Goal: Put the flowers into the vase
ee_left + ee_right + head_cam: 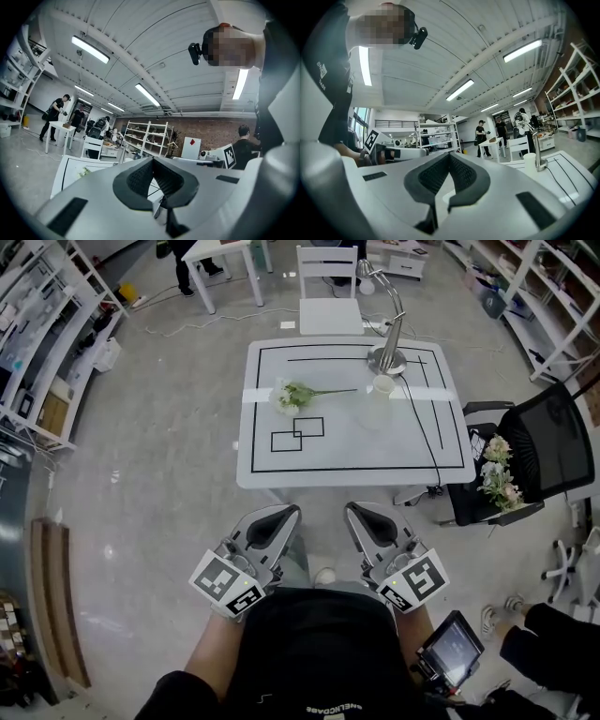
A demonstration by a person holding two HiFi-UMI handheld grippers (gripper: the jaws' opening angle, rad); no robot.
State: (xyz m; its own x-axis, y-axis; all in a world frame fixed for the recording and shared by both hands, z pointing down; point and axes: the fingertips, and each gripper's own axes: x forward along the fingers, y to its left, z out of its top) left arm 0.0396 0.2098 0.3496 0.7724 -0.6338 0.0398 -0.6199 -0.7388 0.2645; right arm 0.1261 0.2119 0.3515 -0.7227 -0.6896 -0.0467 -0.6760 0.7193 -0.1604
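Left gripper [284, 514]: jaws together, nothing between them. Right gripper [362, 512]: likewise closed and empty. Both are held level, close to the person's body, short of the worktop [356, 451] and well apart from the vase [379, 401]. The vase stands upright and looks empty, with a lamp [387, 359] base just behind it. One flower [292, 396] lies flat to the left of the vase, head away from it, stem tip pointing at it and ending near it. More flowers [497, 474] sit on a chair [553, 442] right of the vase, off the worktop. Judgement: task not begun, nothing gripped, nothing in the vase. Left to do: reach, open, grip stem, lift, insert.
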